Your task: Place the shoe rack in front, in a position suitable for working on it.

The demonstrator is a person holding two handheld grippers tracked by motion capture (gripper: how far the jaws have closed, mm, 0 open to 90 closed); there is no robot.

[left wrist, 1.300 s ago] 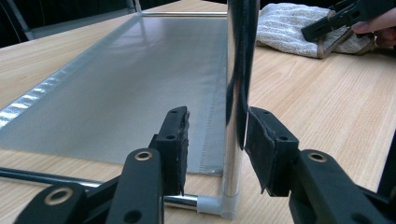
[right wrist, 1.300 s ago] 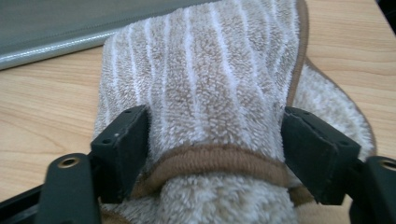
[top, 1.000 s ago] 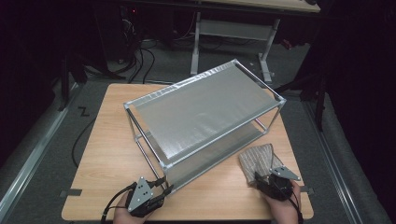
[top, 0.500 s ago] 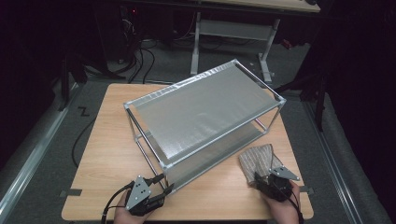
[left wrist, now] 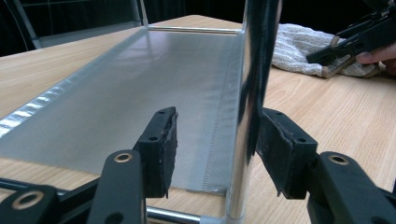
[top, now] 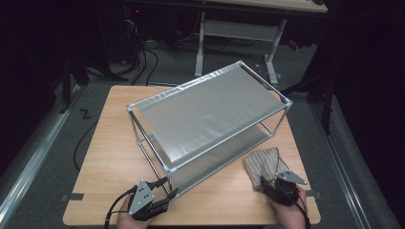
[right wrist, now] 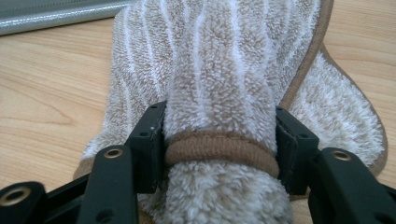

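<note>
We see a beige striped towel (right wrist: 219, 70) lying bunched on the near right part of the wooden desk (top: 110, 157), just beside the right end of a metal rack (top: 210, 119) with two silvery fabric shelves. In the right gripper view a thick fold of the towel, edged with a brown hem, sits between the jaws of the right tool (right wrist: 219, 149); its jaws have just been closing, and both pads press against the pile, so we read it as pinching the towel. In the high view the right tool (top: 268, 182) rests at the towel's near edge, held by a hand at the bottom of the frame. Over at the near left corner of the rack, the left tool (left wrist: 217, 149) stands around the upright corner post (left wrist: 252, 93); its jaws have just been opening. The post lies against the right-hand pad while the left-hand pad stands well clear of it, so we take the jaws as spread with the post between them and no grip on it. In that same view the lower shelf (left wrist: 116, 93) stretches away, and the towel and the right tool show farther off on the desk.
</note>
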